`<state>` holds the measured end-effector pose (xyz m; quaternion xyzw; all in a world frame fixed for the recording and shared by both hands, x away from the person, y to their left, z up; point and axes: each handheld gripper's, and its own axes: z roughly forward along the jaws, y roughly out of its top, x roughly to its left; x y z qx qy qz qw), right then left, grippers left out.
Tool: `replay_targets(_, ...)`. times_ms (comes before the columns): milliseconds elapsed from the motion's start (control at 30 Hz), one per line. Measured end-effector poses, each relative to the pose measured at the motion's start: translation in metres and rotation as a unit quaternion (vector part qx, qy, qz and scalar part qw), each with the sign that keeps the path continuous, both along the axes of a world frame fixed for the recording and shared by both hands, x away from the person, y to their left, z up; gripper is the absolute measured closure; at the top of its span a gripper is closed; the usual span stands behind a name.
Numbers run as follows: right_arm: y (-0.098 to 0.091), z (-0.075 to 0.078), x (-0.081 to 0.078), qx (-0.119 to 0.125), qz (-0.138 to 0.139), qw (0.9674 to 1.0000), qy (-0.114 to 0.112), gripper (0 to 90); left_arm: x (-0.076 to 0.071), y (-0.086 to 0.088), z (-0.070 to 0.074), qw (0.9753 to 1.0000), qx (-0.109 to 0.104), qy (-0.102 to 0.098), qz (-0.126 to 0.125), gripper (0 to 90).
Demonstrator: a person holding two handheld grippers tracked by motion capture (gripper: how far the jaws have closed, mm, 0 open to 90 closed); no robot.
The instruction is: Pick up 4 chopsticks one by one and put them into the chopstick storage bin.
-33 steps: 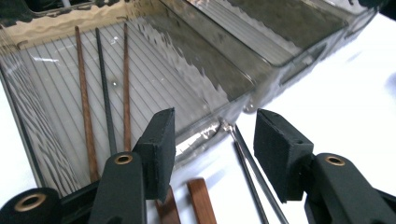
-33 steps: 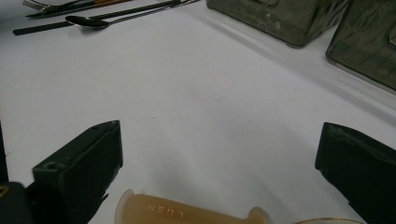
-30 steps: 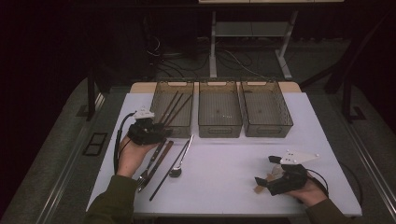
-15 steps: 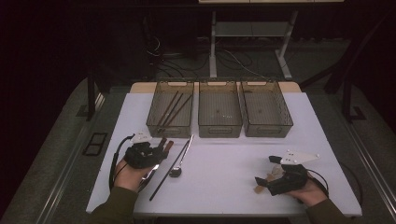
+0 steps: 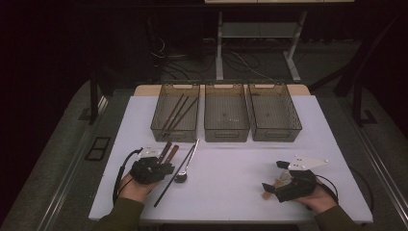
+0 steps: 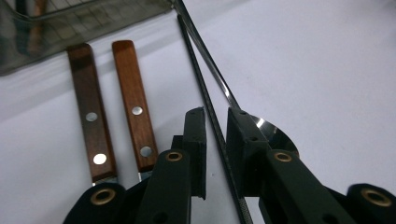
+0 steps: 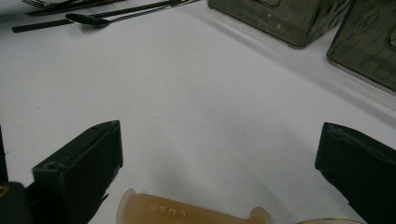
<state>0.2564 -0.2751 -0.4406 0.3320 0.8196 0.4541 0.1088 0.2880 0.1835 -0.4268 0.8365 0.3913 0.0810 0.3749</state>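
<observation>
High view, left to right: the left gripper, its jaws just narrowed around the dark chopstick without visibly pinching it, crouches low on the table beside the spoon (likely bound for the left bin), while the right gripper rests wide open.

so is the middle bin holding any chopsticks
No, the middle bin looks bare inside in the high view; the dark chopsticks lie in the left bin.

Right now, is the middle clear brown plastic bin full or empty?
Empty: the middle clear brown plastic bin shows only its bare mesh floor in the high view.
</observation>
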Motion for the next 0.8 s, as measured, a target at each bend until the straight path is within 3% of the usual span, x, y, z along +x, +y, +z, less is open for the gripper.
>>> replay_targets(133, 0.000, 0.000, 0.000, 0.000, 0.000, 1.0000, 0.000, 1.1, 0.000, -0.004, -0.003, 0.9998, 0.014, 0.007, -0.009, 78.0)
replay_targets(333, 0.000, 0.000, 0.000, 0.000, 0.000, 1.0000, 0.000, 1.1, 0.001, -0.006, -0.005, 0.9998, 0.005, 0.014, -0.010, 79.5)
replay_targets(800, 0.000, 0.000, 0.000, -0.001, 0.000, 1.0000, 0.001, 1.1, 0.004, -0.013, -0.012, 0.9993, 0.022, 0.025, -0.020, 79.5)
